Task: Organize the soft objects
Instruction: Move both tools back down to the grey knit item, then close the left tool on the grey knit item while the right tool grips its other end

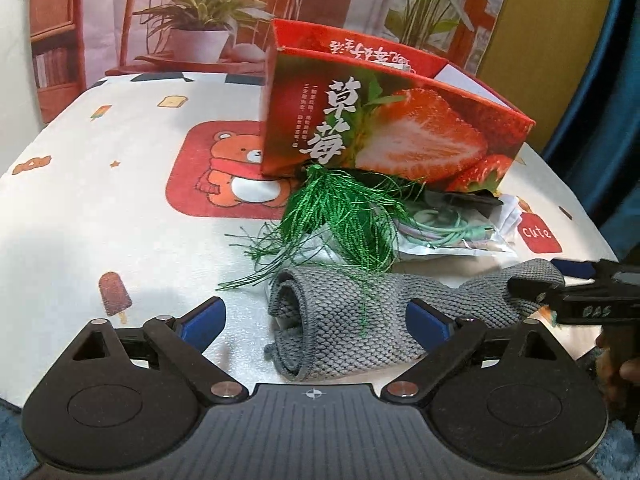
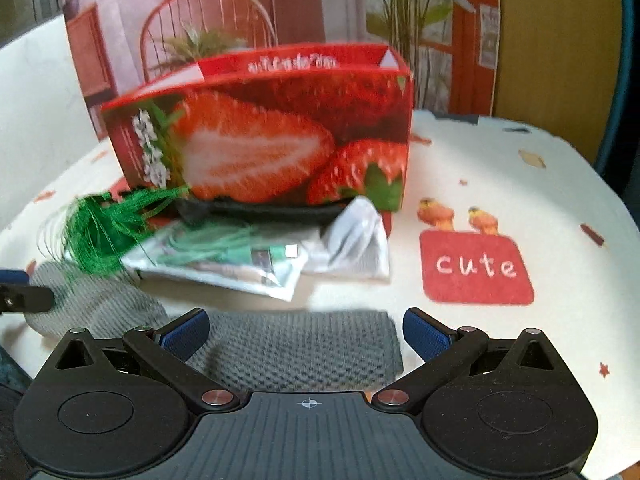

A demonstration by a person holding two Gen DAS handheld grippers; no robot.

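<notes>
A grey knitted cloth (image 1: 344, 320) lies across the front of the table, its left end rolled. My left gripper (image 1: 316, 318) is open, with that rolled end between its blue pads. My right gripper (image 2: 306, 332) is also open, over the flat right end of the grey cloth (image 2: 304, 344). In the left wrist view the right gripper (image 1: 528, 286) sits at the cloth's far right end. A green tassel (image 1: 340, 212) sprawls partly over the cloth, in front of the open strawberry box (image 1: 400, 136). In the right wrist view the left gripper (image 2: 20, 288) shows at the left edge.
A clear packet of cables (image 2: 224, 260), a crumpled white piece (image 2: 356, 240) and a black item (image 2: 260, 210) lie against the strawberry box (image 2: 260, 140). The tablecloth (image 2: 520, 200) carries a red "cute" patch (image 2: 476, 268). A printed backdrop hangs behind. A hand (image 1: 616, 368) shows at right.
</notes>
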